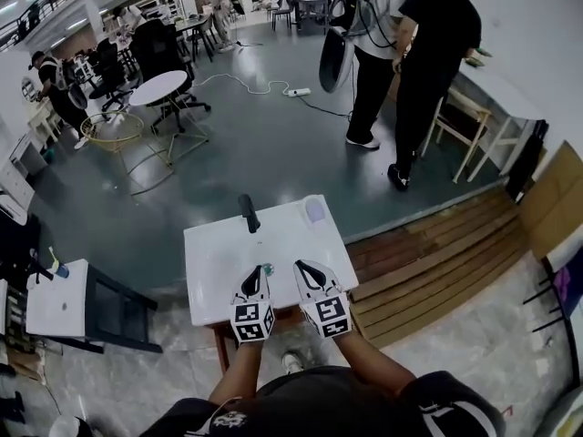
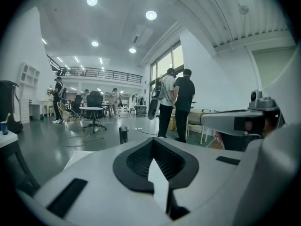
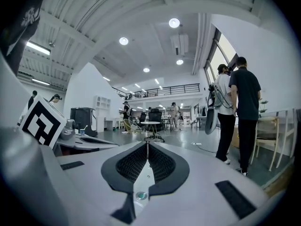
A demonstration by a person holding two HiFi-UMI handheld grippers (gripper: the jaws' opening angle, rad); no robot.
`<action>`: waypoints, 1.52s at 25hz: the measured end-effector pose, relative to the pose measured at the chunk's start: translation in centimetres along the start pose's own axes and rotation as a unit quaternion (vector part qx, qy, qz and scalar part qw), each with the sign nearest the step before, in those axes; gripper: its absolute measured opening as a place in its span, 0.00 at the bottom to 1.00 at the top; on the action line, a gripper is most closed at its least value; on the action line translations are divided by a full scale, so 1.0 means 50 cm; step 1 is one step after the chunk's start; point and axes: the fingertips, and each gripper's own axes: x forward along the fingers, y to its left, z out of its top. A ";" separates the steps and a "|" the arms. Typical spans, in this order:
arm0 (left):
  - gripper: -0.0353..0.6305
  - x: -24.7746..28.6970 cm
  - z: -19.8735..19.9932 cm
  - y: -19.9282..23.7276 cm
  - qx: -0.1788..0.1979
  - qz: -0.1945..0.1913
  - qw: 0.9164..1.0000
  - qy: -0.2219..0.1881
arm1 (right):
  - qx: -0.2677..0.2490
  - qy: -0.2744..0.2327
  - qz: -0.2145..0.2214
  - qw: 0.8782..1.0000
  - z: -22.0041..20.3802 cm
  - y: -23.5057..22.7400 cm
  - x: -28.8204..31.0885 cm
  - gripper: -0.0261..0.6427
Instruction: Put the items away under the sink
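Jaws closed tight on nothing, the left gripper [image 1: 256, 279] and right gripper [image 1: 305, 271] hover side by side over a white table [image 1: 214, 271], with a black cylinder [image 1: 249, 213] and a pale object [image 1: 314, 209] standing beyond their tips.

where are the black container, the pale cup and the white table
black container [image 1: 249, 214], head view, middle of its body
pale cup [image 1: 314, 209], head view, its top
white table [image 1: 214, 262], head view, bare left part of its top
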 end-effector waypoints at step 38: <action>0.06 0.342 -0.044 0.023 -0.016 -0.029 0.998 0.052 | 0.071 0.081 -0.083 0.991 -0.154 -0.324 0.233 0.08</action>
